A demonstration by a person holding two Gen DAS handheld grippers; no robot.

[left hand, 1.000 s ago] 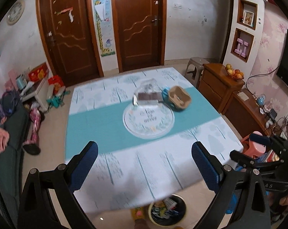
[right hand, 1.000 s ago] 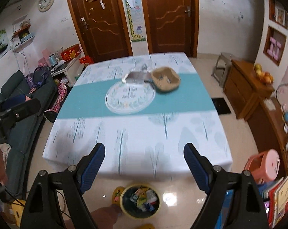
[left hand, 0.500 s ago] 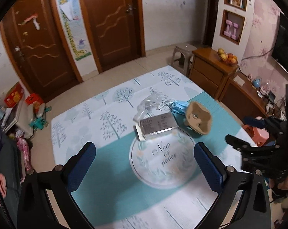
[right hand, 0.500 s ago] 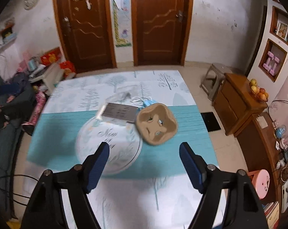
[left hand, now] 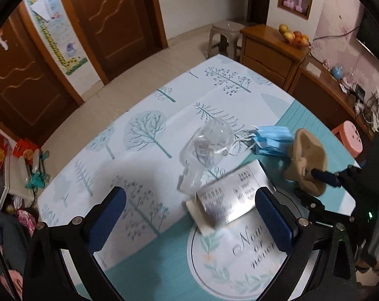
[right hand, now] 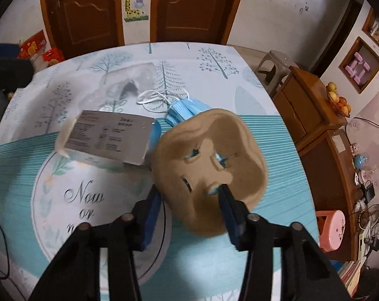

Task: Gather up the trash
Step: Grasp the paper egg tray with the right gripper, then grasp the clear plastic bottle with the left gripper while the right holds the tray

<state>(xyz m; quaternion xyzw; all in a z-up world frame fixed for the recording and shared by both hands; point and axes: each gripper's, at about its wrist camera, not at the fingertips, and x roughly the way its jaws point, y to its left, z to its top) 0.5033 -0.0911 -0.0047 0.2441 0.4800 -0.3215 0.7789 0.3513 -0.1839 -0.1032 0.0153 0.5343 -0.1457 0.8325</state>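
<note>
My left hand-held gripper (left hand: 189,215) hung spread wide and empty over the tabletop (left hand: 144,150), the grey card packet (left hand: 229,198) lying at its two o'clock. Beyond it lay clear plastic wrap (left hand: 209,145) and a blue face mask (left hand: 272,140). My right hand-held gripper (right hand: 189,200) had just been closing around the near rim of the brown pulp tray (right hand: 209,155), at three o'clock from the packet; whether the pads pressed it yet, I could not tell.
</note>
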